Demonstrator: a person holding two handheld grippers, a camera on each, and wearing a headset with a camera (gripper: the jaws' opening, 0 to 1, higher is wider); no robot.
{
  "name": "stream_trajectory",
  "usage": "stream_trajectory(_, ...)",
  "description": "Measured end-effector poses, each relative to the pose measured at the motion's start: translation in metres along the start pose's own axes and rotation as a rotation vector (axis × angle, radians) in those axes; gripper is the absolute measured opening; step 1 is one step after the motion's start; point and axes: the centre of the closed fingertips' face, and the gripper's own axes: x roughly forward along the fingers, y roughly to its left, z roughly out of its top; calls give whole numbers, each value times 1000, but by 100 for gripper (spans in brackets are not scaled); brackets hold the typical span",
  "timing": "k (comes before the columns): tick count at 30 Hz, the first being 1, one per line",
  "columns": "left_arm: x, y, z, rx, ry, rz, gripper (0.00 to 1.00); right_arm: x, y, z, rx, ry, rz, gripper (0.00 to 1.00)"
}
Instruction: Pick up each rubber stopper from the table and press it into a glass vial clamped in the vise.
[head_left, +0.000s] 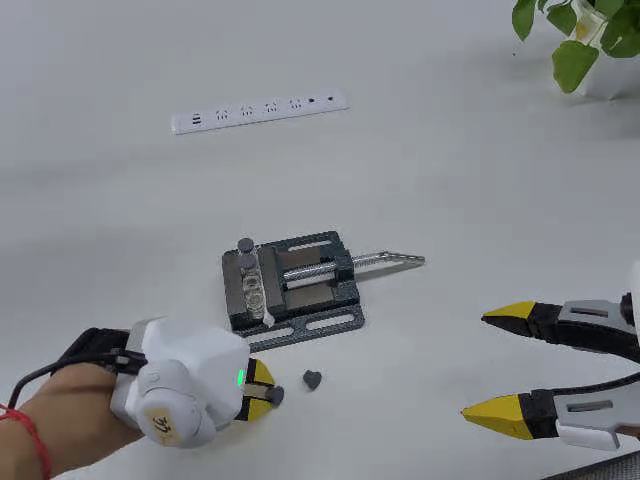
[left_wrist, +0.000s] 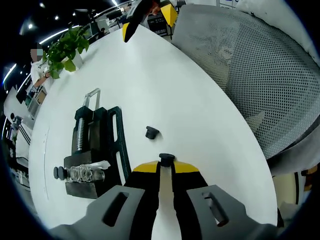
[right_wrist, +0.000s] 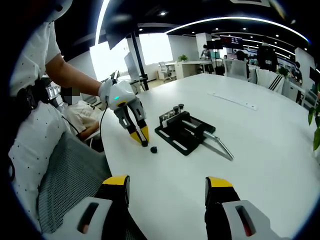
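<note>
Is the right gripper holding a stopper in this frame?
No, the right gripper is open, with nothing between its widely spread fingers.

We see a long white power strip (head_left: 260, 110). Far to its right is a leafy green plant (head_left: 572, 40).

Fingers (head_left: 508, 411) black with yellow tips; stopper (head_left: 312, 379) and vise (head_left: 300, 292) dark grey; table (head_left: 450, 180) white.

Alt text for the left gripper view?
The left gripper is shut on a dark rubber stopper. On the white table a second stopper lies just ahead, and the vise clamping a glass vial sits to the left.
</note>
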Motion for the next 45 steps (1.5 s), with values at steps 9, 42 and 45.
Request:
stream_trajectory(9, 0, -1, -1, -2, 5, 4, 4, -1, -3, -1, -3, -4, 1, 58)
stream_trajectory(42, -58, -1, 79, -513, -392, 212, 4, 50, 55, 72, -190, -25, 207, 53)
stream_trajectory(45, -67, -1, 86, -529, -419, 228, 4, 54, 63, 77, -210, -17, 238, 50)
